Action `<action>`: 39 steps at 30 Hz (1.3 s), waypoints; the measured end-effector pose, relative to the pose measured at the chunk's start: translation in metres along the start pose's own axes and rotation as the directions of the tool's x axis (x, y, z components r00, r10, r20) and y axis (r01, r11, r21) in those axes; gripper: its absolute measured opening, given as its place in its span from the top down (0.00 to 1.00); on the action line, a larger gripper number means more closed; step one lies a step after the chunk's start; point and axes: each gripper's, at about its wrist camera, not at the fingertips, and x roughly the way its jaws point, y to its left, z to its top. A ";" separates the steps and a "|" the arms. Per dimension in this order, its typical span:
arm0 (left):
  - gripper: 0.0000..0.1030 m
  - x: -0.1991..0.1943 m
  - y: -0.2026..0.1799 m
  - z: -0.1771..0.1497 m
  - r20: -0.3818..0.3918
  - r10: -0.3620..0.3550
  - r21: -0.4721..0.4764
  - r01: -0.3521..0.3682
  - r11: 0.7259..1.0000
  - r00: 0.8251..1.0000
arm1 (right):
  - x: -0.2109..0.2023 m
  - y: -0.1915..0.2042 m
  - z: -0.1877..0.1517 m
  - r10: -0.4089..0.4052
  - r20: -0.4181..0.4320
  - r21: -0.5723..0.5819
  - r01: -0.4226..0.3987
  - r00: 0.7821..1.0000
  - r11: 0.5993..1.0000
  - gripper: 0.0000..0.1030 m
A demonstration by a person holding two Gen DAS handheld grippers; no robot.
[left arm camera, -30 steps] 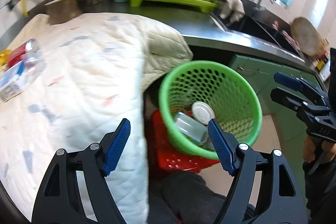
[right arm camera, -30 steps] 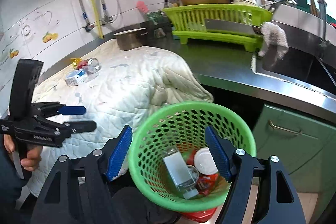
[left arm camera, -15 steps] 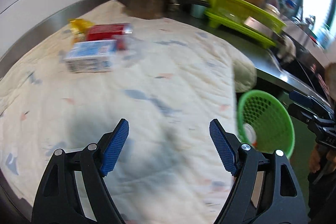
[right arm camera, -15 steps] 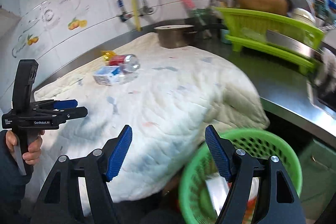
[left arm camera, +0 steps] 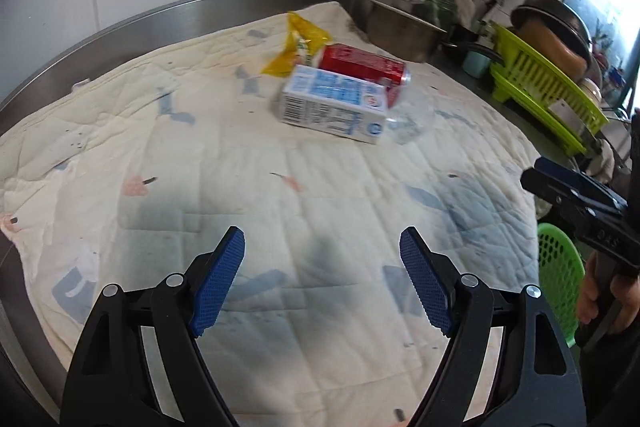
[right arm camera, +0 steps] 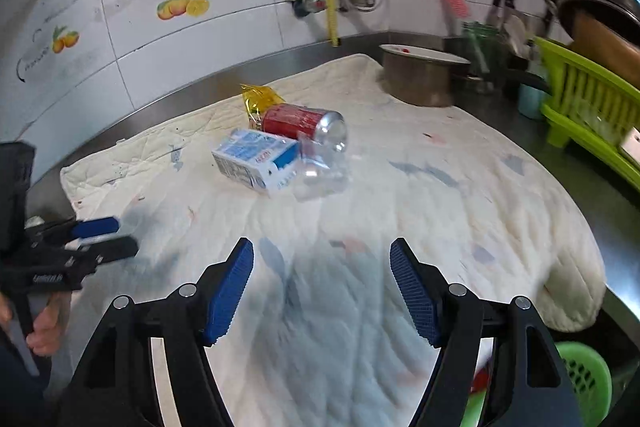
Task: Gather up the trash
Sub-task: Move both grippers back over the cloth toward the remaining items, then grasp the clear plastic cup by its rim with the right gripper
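A white and blue carton (left arm camera: 334, 103) (right arm camera: 256, 157) lies on the quilted cloth (left arm camera: 280, 195) (right arm camera: 420, 195), with a red can (left arm camera: 362, 67) (right arm camera: 300, 121) behind it, a yellow wrapper (left arm camera: 302, 43) (right arm camera: 256, 97) at the back and a clear plastic piece (left arm camera: 408, 121) (right arm camera: 322, 171) to its right. My left gripper (left arm camera: 322, 271) hovers open over the near cloth, well short of the pile. Nothing sits between the open jaws of my right gripper (right arm camera: 322, 273), which is also over the cloth, short of the trash. The green basket (left arm camera: 558, 279) (right arm camera: 584, 383) shows at the lower right edge.
A metal pot (right arm camera: 422, 75) stands at the cloth's far right corner. A lime dish rack (left arm camera: 540, 95) (right arm camera: 588, 111) with cookware sits to the right on the steel counter (right arm camera: 624, 195). Tiled wall and pipes lie behind. A hand holds each gripper at the frame edges.
Both grippers swung left, away from the green basket and over the cloth. The trash pile came into the centre of both views. Both stayed open.
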 end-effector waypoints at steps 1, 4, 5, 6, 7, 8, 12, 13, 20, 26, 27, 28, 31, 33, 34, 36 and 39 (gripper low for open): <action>0.23 0.000 0.006 0.000 0.000 0.002 -0.012 -0.002 1.000 1.000 | 0.010 0.004 0.006 0.001 -0.003 -0.004 -0.001 1.000 1.000 0.34; 0.23 0.002 0.019 0.001 -0.001 0.016 -0.041 -0.016 0.999 1.000 | 0.035 0.009 0.021 -0.010 -0.008 0.009 0.010 1.000 1.000 0.36; 0.23 0.003 0.022 0.001 -0.001 0.022 -0.048 -0.022 0.999 1.000 | 0.043 0.010 0.025 -0.012 -0.010 0.020 0.012 1.000 1.000 0.39; 0.23 0.004 0.025 0.001 -0.001 0.021 -0.052 -0.021 0.998 1.000 | 0.050 0.011 0.029 -0.021 -0.013 0.029 0.022 1.000 0.999 0.40; 0.23 0.004 0.028 0.001 0.000 0.021 -0.055 -0.021 0.998 1.000 | 0.059 0.013 0.034 -0.029 -0.019 0.033 0.030 0.999 0.999 0.40; 0.23 0.005 0.030 0.001 0.000 0.025 -0.060 -0.025 0.998 1.000 | 0.065 0.015 0.036 -0.035 -0.024 0.033 0.036 0.999 0.999 0.41; 0.23 0.009 0.039 0.003 -0.001 0.025 -0.081 -0.025 0.996 1.000 | 0.094 0.018 0.044 -0.088 -0.051 0.023 0.089 0.995 0.996 0.47; 0.23 0.010 0.040 0.003 -0.001 0.026 -0.082 -0.026 0.996 1.000 | 0.100 0.017 0.045 -0.105 -0.056 0.022 0.107 0.993 0.994 0.48; 0.21 0.016 0.038 0.012 -0.001 0.030 -0.067 -0.030 0.997 1.000 | 0.126 -0.003 0.047 -0.139 -0.093 0.045 0.143 0.986 0.989 0.73; 0.15 0.030 0.028 0.028 -0.018 0.055 -0.054 -0.056 0.997 0.998 | 0.120 -0.013 0.042 -0.142 -0.085 0.042 0.146 0.986 0.988 0.98; 0.15 0.032 0.028 0.030 -0.019 0.056 -0.057 -0.057 0.997 0.998 | 0.117 -0.014 0.041 -0.136 -0.082 0.044 0.140 0.987 0.989 0.98; 0.14 0.034 0.026 0.033 -0.019 0.060 -0.060 -0.061 0.996 0.998 | 0.115 -0.015 0.040 -0.131 -0.079 0.044 0.135 0.988 0.990 0.98; 0.07 0.039 0.019 0.041 -0.014 0.058 -0.065 -0.059 0.996 0.998 | 0.102 -0.017 0.038 -0.115 -0.059 0.029 0.117 0.992 0.993 0.98; 0.05 0.044 0.009 0.045 -0.012 0.061 -0.044 -0.061 0.997 0.998 | 0.092 -0.017 0.036 -0.106 -0.046 0.023 0.107 0.993 0.994 0.98; 0.05 0.047 0.004 0.047 -0.016 0.069 -0.031 -0.070 0.997 0.997 | 0.085 -0.019 0.035 -0.099 -0.038 0.022 0.099 0.994 0.995 0.98; 0.05 0.054 -0.004 0.050 -0.028 0.071 -0.015 -0.071 0.997 0.997 | 0.074 -0.022 0.032 -0.084 -0.025 0.023 0.085 0.996 0.996 0.98; 0.05 0.066 -0.019 0.055 -0.038 0.079 0.006 -0.079 0.997 0.996 | 0.061 -0.030 0.029 -0.079 -0.010 0.031 0.079 0.997 0.996 0.98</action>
